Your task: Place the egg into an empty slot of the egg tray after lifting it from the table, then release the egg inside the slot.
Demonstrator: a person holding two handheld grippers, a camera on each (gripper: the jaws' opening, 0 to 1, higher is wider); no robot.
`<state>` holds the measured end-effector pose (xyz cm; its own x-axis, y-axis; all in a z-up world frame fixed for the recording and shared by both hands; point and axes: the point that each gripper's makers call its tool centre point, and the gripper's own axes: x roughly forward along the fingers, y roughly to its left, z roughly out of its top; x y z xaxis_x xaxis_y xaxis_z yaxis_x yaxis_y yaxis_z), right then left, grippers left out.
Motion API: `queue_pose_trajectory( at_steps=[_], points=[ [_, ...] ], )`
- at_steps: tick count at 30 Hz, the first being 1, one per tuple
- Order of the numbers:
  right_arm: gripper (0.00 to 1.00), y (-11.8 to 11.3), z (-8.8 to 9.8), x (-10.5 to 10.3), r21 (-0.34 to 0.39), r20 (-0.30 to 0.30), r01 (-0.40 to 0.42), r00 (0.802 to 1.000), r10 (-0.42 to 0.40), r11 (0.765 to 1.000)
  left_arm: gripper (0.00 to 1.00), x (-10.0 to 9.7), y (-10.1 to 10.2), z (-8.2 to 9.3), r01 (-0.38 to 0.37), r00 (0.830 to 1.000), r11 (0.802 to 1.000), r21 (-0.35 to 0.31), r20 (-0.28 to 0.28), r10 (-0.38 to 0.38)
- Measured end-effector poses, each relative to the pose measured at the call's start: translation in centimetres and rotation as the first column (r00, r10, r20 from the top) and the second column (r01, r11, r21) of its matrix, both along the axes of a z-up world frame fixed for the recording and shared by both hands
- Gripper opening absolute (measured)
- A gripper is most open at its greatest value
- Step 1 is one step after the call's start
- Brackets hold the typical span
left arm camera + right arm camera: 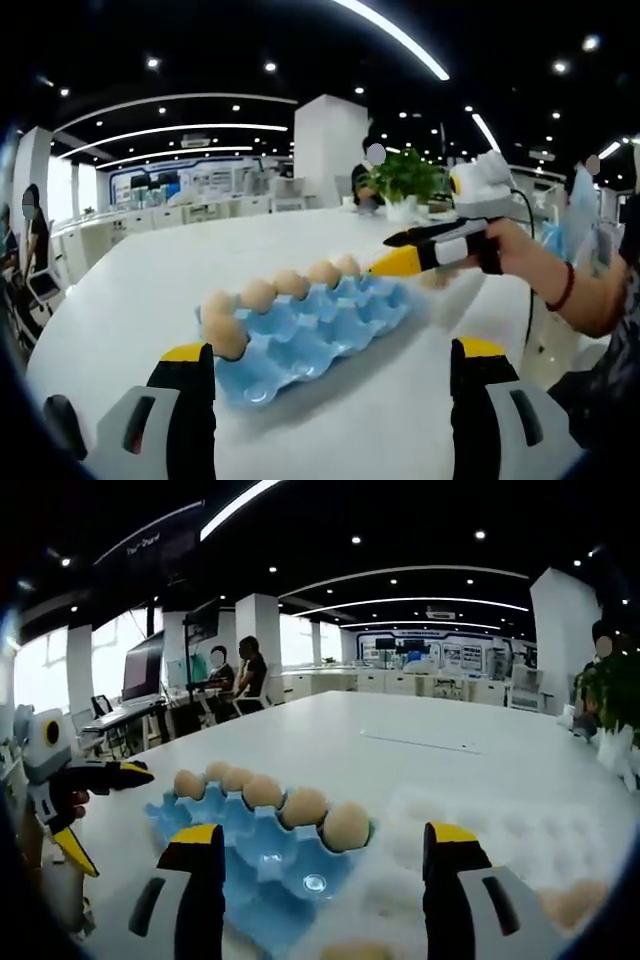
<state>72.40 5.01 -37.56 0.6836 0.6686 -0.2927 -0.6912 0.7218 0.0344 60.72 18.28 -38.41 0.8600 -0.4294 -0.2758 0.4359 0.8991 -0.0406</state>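
A blue egg tray (320,325) lies on the white table (140,290), with several eggs (258,293) lined along one edge and its other slots bare. My left gripper (332,348) is open just short of the tray, nothing between its jaws. The right gripper (385,254), held by a hand, reaches over the tray's far end. In the right gripper view the same blue tray (250,855) and its row of eggs (303,805) sit close ahead. My right gripper (322,830) is open and holds nothing. A blurred loose egg (570,902) lies at lower right.
A pale bumpy tray (480,830) lies beside the blue one. The left gripper (115,820) stands at the left, jaws apart. A potted plant (405,180) sits at the table's far edge. People sit at desks (235,675) behind. A white pillar (330,145) rises beyond the table.
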Motion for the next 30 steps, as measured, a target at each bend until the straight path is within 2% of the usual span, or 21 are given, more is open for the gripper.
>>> queue_pose_trajectory(
  at_steps=[6, 11, 22, 26, 30],
  points=[
    [0.84, -1.8, -0.2, 0.4, 0.007, 0.000, 0.039, 0.999, -0.039, 0.999, 1.00, 0.1, -0.1, 0.2, 0.001, 1.000, 1.000, 0.004, 0.005, -0.001],
    [0.83, -3.3, -0.7, 1.0, -0.021, 0.001, 0.069, 0.998, -0.069, 0.997, 1.00, 0.1, -0.2, 0.3, 0.002, 1.000, 1.000, 0.006, 0.005, -0.002],
    [0.81, -4.9, -0.8, 1.2, -0.008, -0.016, 0.104, 0.994, -0.104, 0.995, 0.99, 0.2, -0.4, 0.3, 0.002, 1.000, 1.000, 0.012, 0.007, -0.003],
    [0.80, -5.8, -0.7, 1.4, 0.026, -0.033, 0.129, 0.991, -0.128, 0.991, 0.99, 0.2, -0.5, 0.3, 0.005, 1.000, 1.000, 0.016, 0.006, -0.005],
    [0.73, -6.7, -0.8, 1.5, 0.039, -0.041, 0.154, 0.987, -0.153, 0.987, 0.99, 0.3, -0.7, 0.2, 0.006, 1.000, 1.000, 0.019, -0.001, -0.006]
  ],
)
